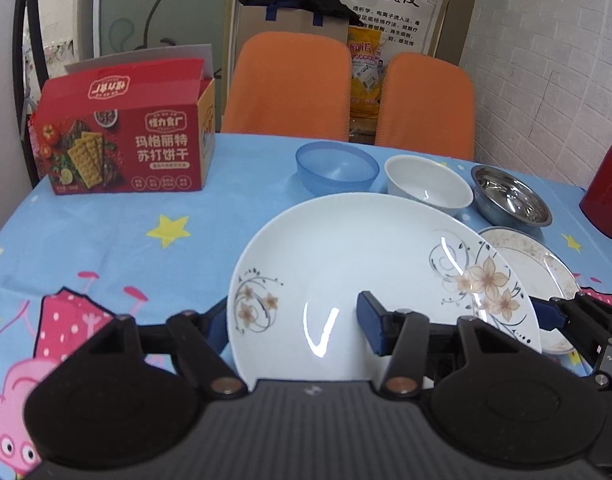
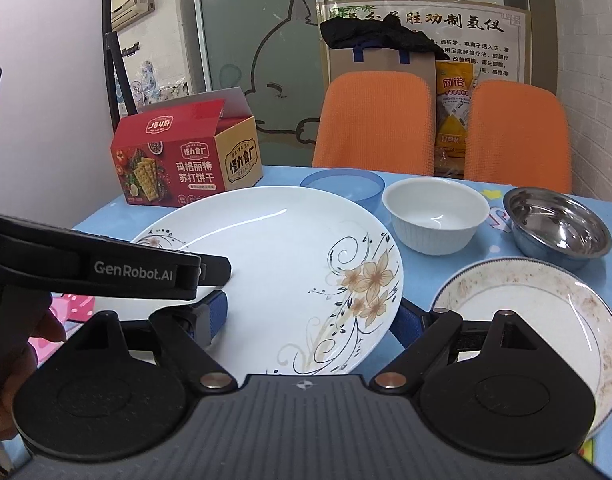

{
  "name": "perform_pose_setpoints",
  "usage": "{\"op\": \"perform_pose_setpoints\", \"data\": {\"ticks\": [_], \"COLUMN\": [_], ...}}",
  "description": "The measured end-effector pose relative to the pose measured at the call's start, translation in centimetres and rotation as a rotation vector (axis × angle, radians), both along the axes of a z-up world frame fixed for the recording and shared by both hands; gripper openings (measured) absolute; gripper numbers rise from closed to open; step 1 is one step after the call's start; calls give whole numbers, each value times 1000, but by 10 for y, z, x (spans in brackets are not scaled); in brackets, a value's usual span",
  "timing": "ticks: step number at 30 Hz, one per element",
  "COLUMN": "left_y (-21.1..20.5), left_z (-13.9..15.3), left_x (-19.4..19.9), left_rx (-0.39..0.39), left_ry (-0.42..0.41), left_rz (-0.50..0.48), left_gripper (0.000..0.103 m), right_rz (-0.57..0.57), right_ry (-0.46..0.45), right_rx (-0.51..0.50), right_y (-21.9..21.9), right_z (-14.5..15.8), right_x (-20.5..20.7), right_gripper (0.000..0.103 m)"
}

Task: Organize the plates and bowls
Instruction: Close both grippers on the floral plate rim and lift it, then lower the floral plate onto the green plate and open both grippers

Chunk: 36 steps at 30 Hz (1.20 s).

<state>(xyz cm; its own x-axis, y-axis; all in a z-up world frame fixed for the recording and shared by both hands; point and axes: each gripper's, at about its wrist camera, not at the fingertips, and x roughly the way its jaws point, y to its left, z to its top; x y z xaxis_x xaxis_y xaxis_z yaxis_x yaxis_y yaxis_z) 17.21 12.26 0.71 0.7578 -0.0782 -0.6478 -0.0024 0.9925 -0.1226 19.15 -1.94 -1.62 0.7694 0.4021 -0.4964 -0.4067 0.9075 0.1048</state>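
Observation:
A large white plate with brown flowers [image 1: 346,264] [image 2: 290,264] is held tilted above the table. My left gripper [image 1: 294,322] is shut on its near rim, one blue pad [image 1: 370,326] on top. My right gripper [image 2: 312,316] straddles the same plate's near edge, jaws wide apart, one pad on the plate, the other at its rim. A smaller stained plate [image 1: 534,264] [image 2: 526,312] lies flat to the right. A blue plastic bowl [image 1: 336,168], a white bowl [image 1: 428,184] [image 2: 436,214] and a steel bowl [image 1: 510,196] [image 2: 556,224] stand in a row behind.
A red cracker box [image 1: 122,140] [image 2: 178,160] stands at the back left of the blue cartoon tablecloth [image 1: 106,248]. Two orange chairs [image 1: 290,84] stand behind the table. A red jug [image 1: 608,192] stands at the far right.

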Motion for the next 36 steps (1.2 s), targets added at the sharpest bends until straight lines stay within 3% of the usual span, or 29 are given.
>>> {"op": "perform_pose_setpoints", "data": {"ticks": [8, 19, 27, 36], "left_y": [-3, 10, 20, 28], "left_z": [-8, -33, -39, -51], "left_x": [-54, -96, -99, -88], "left_rx": [-31, -23, -9, -61], "left_ry": [1, 34, 42, 46], "left_rz": [5, 50, 65, 57], "left_gripper": [52, 52, 53, 59], "right_rz": [-9, 22, 66, 91], "right_ry": [-12, 35, 46, 63], "right_rx": [-14, -3, -16, -100], "right_y": [-3, 5, 20, 29], "right_z": [-1, -23, -29, -43], "right_x": [-54, -92, -96, -85], "right_gripper": [103, 103, 103, 103]}}
